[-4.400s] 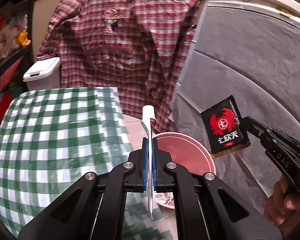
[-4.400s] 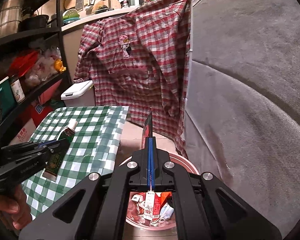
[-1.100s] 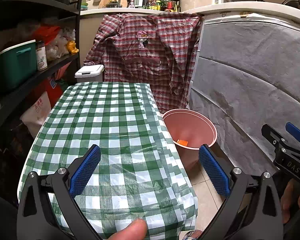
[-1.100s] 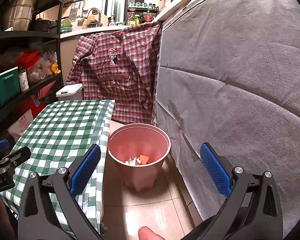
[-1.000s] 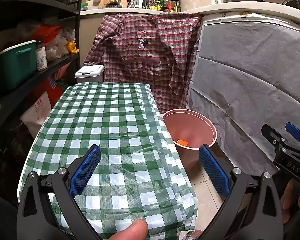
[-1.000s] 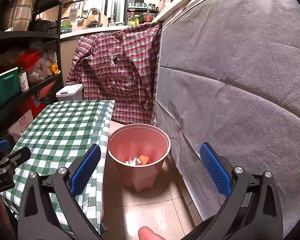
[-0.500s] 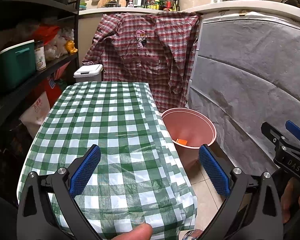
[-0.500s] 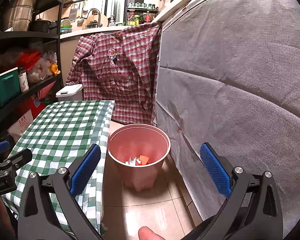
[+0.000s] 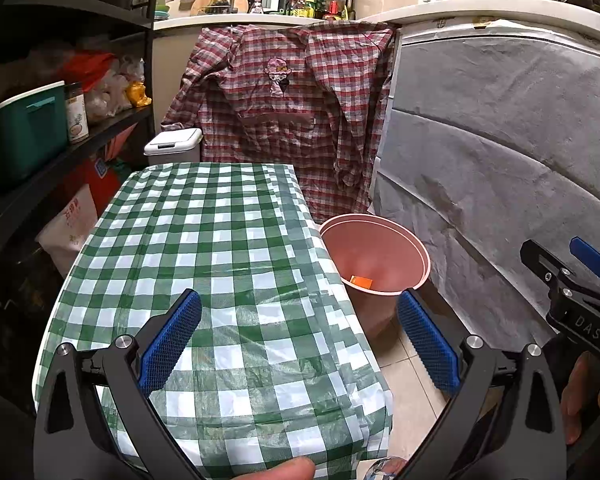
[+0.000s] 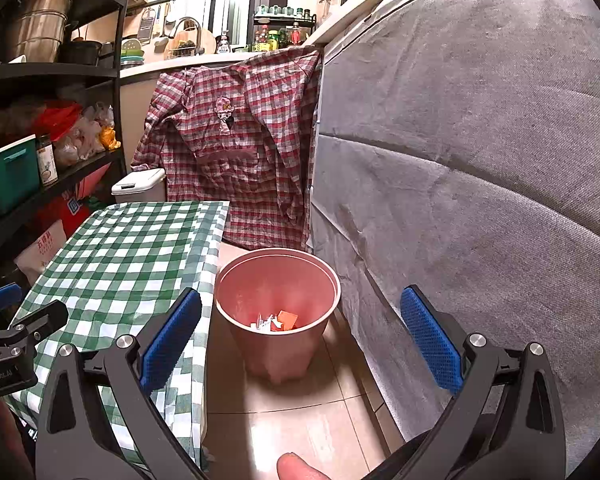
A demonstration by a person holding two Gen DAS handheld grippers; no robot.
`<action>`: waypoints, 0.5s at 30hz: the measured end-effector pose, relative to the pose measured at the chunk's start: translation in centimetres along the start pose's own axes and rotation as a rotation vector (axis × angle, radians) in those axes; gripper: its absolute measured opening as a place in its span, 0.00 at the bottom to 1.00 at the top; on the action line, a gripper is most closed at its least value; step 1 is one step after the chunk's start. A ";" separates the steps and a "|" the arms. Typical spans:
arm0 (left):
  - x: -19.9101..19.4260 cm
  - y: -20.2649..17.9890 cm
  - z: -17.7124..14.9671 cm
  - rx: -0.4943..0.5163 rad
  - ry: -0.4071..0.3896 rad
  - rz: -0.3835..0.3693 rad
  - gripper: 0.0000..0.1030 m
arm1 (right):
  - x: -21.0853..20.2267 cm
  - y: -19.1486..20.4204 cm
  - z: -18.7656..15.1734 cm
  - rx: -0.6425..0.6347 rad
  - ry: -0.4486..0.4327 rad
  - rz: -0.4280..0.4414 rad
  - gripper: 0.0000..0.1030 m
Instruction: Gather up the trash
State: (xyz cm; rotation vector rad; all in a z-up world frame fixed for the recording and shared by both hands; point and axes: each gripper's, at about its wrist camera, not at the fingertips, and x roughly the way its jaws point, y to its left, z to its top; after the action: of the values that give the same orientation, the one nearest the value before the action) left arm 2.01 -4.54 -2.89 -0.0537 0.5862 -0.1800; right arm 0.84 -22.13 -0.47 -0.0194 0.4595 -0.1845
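Note:
A pink trash bin [image 10: 278, 304] stands on the tiled floor right of the table, with orange and white trash [image 10: 278, 322] at its bottom. It also shows in the left wrist view [image 9: 374, 258], an orange scrap [image 9: 362, 281] visible inside. My left gripper [image 9: 298, 336] is open and empty, above the near end of the green checked tablecloth [image 9: 204, 248]. My right gripper [image 10: 300, 330] is open and empty, above the floor just in front of the bin. Each gripper shows at the edge of the other's view, the right [image 9: 572, 280] and the left [image 10: 16, 328].
A red plaid shirt [image 9: 288, 112] hangs at the far end. A grey covered panel [image 10: 480, 168] lines the right side. Dark shelves [image 9: 40, 120] with a teal box and jars stand left. A white lidded bin [image 9: 174, 144] sits behind the table.
4.4 s ago each gripper was shut on a piece of trash over the bin. Both are now open, empty and drawn back. Over the last second almost nothing moved.

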 end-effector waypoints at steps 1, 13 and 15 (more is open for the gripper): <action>0.0 0.0 0.0 0.000 0.000 0.001 0.92 | 0.0 0.0 0.0 0.001 0.000 0.000 0.95; 0.1 0.0 -0.2 0.004 0.001 -0.003 0.92 | -0.1 0.0 0.1 0.003 -0.001 0.000 0.95; 0.1 0.0 -0.1 0.004 0.001 -0.004 0.92 | 0.0 0.0 0.1 0.003 -0.001 0.000 0.95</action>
State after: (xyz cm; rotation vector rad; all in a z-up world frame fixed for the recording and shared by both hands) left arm 1.98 -4.50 -3.04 -0.0511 0.5870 -0.1853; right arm 0.84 -22.09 -0.39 -0.0168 0.4587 -0.1856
